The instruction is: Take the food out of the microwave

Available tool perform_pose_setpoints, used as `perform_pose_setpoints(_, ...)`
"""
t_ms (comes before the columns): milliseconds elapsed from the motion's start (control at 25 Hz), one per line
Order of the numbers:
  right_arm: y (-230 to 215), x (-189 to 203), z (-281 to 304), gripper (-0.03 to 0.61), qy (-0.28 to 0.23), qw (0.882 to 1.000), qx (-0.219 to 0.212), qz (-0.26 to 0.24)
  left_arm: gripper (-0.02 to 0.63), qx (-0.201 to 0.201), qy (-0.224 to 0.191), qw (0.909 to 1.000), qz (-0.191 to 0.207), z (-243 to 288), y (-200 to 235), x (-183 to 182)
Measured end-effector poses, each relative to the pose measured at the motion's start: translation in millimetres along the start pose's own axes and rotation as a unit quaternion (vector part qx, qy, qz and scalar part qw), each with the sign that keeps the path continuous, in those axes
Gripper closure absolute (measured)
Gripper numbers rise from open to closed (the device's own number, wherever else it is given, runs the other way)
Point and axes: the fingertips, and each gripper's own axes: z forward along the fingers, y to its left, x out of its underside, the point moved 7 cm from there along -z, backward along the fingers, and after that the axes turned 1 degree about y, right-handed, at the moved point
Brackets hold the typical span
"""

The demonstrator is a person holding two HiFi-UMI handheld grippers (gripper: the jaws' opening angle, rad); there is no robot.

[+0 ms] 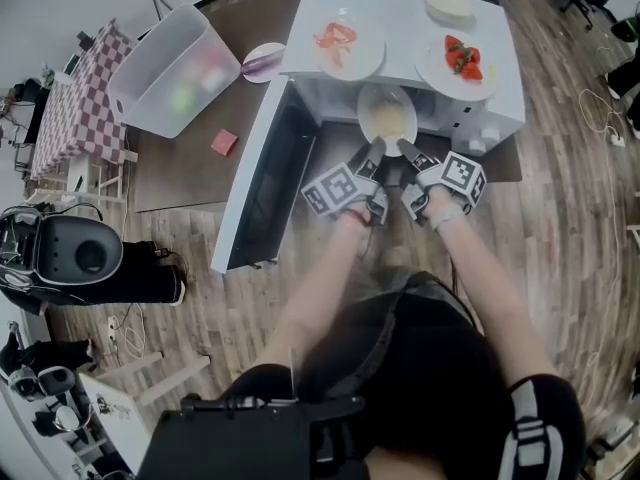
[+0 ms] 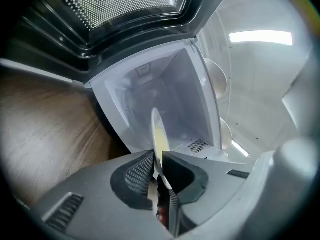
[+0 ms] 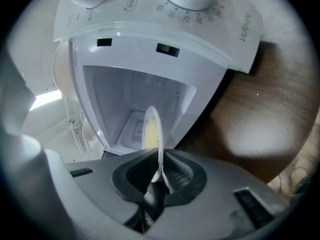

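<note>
Left tool and right tool each pinch the one plate's near rim at the microwave mouth.
Its door stands wide at left, cavity walls close beside; on top, two more plates, one bowl.

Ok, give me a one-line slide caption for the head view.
Left gripper and right gripper pinch the plate of yellow food at the open microwave's mouth.
</note>
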Motion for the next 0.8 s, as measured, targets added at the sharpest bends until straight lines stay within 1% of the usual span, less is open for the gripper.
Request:
perform_pose_setpoints(160, 2, 3, -5, 0.548, 0.002, 1.0, -0.012, 0.015, 0.563, -0.001, -0.011, 0.9997, -0.024, -6, -3, 5)
perform_pose_setpoints(240, 2, 5, -8, 0.549, 0.0, 1.0, -0.016, 0.027, 0.565, -0.003, -0.016, 0.9995, -0.027, -9, -5, 7)
perform_pose_setpoints(360, 2, 7, -12, 0.552, 0.001, 0.999, -0.011, 0.032, 0.565, -0.008, -0.018, 0.9996, -0.019, -12, -8, 10)
perform_pose_setpoints(600, 8, 16, -21, 0.557, 0.017, 1.0, 0.003, 0.023, 0.565, -0.018, -0.019, 0.9996, -0.008, -26, -14, 16)
perform_pose_setpoints(800, 11, 26, -28, 0.557, 0.03, 0.999, 0.007, 0.029, 0.565, -0.024, -0.016, 0.9996, -0.006, -38, -17, 20)
